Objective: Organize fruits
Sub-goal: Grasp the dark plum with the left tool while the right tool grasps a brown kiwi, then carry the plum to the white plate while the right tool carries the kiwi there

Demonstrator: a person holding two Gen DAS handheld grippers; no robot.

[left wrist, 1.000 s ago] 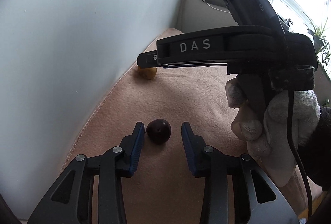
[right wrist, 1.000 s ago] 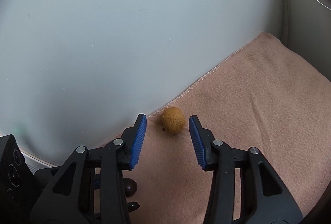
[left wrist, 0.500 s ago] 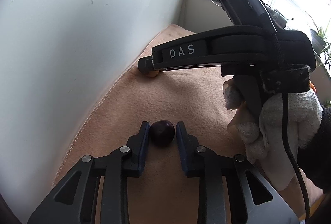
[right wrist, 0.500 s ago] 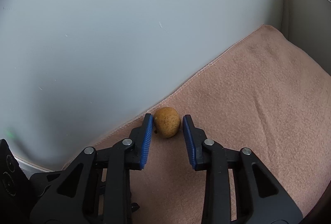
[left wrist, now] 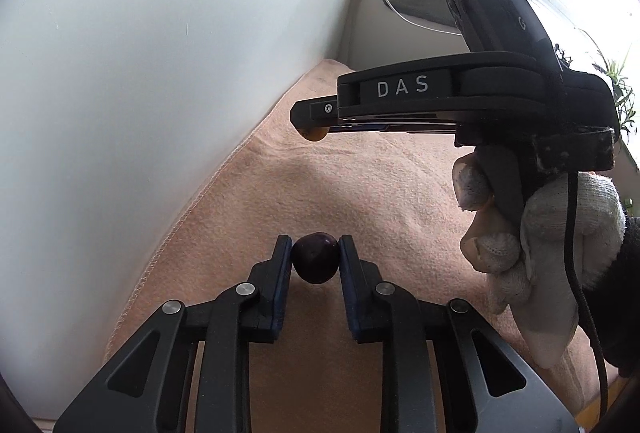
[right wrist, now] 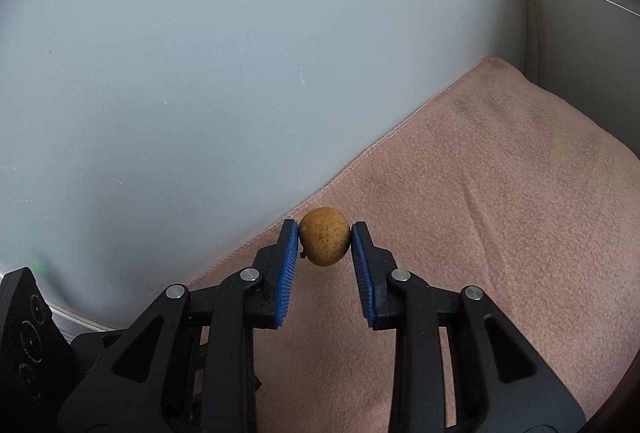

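A small dark purple fruit (left wrist: pixel 315 262) sits between the blue pads of my left gripper (left wrist: pixel 314 253), which is shut on it just above the pink cloth (left wrist: pixel 360 201). A small speckled yellow-brown fruit (right wrist: pixel 324 242) is pinched between the pads of my right gripper (right wrist: pixel 325 235), lifted a little off the cloth (right wrist: pixel 500 213). In the left wrist view the right gripper (left wrist: pixel 310 127) shows from the side, held by a white-gloved hand (left wrist: pixel 532 233), with the yellow fruit (left wrist: pixel 316 134) peeking under its tip.
A white wall (left wrist: pixel 140 73) runs along the cloth's left edge. A cable (left wrist: pixel 400 13) and a dark object lie on a ledge by the window at the back right. Plants (left wrist: pixel 616 89) stand at the far right.
Both grippers went from open around their fruit to shut on it. The right gripper then rose a little with the yellow fruit. The left gripper stayed in place.
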